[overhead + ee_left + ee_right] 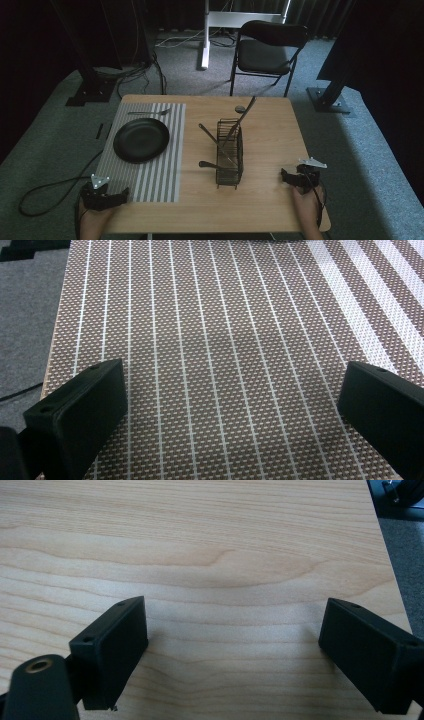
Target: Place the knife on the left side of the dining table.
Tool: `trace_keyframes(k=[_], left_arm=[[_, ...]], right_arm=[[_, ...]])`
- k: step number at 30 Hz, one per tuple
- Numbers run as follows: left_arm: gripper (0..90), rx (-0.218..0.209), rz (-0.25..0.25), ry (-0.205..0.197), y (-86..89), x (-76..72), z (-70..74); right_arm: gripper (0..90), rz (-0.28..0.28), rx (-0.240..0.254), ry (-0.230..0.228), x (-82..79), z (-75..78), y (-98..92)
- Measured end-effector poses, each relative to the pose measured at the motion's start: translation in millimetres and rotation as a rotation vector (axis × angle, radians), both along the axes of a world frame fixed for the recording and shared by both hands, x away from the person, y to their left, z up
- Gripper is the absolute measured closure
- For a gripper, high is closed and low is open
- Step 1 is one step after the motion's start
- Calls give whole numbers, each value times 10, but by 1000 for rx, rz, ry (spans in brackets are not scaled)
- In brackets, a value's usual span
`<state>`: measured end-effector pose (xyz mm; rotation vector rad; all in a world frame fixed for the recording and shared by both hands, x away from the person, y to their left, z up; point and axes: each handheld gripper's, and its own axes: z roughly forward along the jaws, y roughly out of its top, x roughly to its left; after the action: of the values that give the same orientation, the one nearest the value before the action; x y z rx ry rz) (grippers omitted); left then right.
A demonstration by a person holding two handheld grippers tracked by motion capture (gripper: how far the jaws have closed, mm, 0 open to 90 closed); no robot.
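High view: a pale wood-grain worktop [270, 135] carries, at left, a grey-and-white striped woven placemat [160, 175] bearing a round black plate [141, 140], and at centre a black wire cutlery basket [230, 152] holding slim dark utensils [239, 122]. Stiff, light and likely slippery, these are best pinched mid-handle. Left gripper [107, 196] rests over the placemat's near edge, right gripper [295, 178] on bare wood near right; both jaws gape, empty.

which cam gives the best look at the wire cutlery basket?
The high view: the wire basket stands at mid-table with utensils leaning in it. The left gripper view looks down on the striped placemat, the right gripper view on bare table; both sets of jaws stand open.
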<state>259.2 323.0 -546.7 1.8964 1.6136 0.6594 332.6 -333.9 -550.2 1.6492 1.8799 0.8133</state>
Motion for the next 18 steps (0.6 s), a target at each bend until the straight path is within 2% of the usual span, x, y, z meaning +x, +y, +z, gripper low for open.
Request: trace_keyframes(k=[18], left_arm=[[0, 1, 7, 2, -4, -4, 1]], right_arm=[[113, -2, 0, 0, 3, 0, -1]])
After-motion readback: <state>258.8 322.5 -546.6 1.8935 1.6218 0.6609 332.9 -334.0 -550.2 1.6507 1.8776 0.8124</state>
